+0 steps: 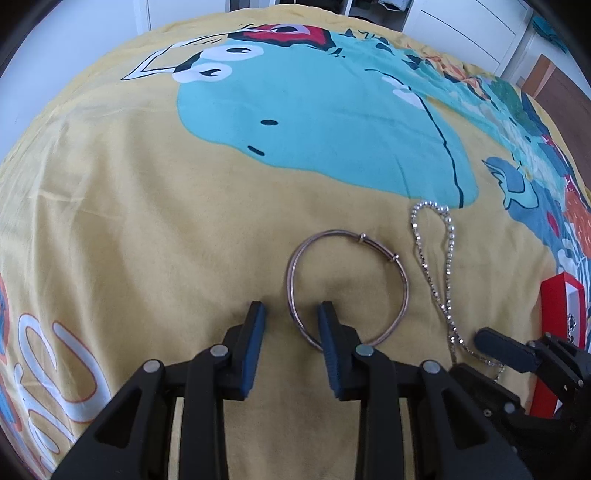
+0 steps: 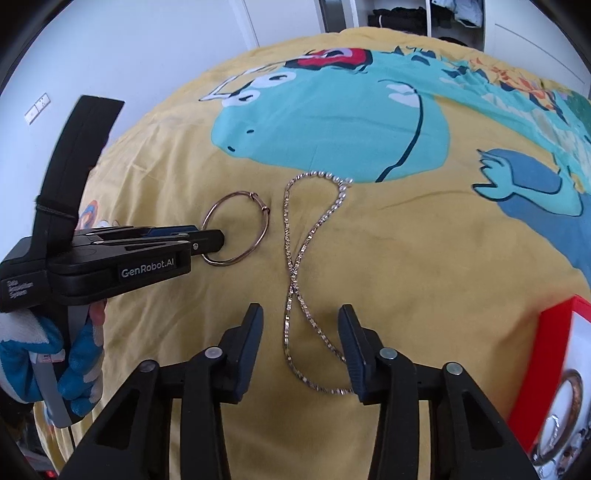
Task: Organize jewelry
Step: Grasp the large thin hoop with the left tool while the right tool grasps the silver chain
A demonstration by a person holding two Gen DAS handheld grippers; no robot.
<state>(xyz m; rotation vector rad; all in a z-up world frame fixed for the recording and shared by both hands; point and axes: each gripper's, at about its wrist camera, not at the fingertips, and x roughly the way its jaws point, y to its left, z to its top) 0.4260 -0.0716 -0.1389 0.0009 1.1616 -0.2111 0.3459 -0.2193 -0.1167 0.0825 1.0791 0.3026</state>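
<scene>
Two pieces on yellow bed cover [image 1: 147, 221]: bangle [image 1: 347, 288], chain necklace [image 2: 295, 266]. Left gripper [image 1: 291, 314] unclenched, straddling bangle's rim for pickup. Right gripper [image 2: 301, 321] parted around necklace's near loop, nothing grasped. Red box [image 2: 554, 321] alongside, presumably the destination.

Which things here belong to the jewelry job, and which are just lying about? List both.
Job:
- bangle, its rim between the open fingers of the left gripper
- chain necklace, between the open fingers of the right gripper
- red jewelry box

Lying about:
- yellow cartoon bedspread
- wardrobe
</scene>
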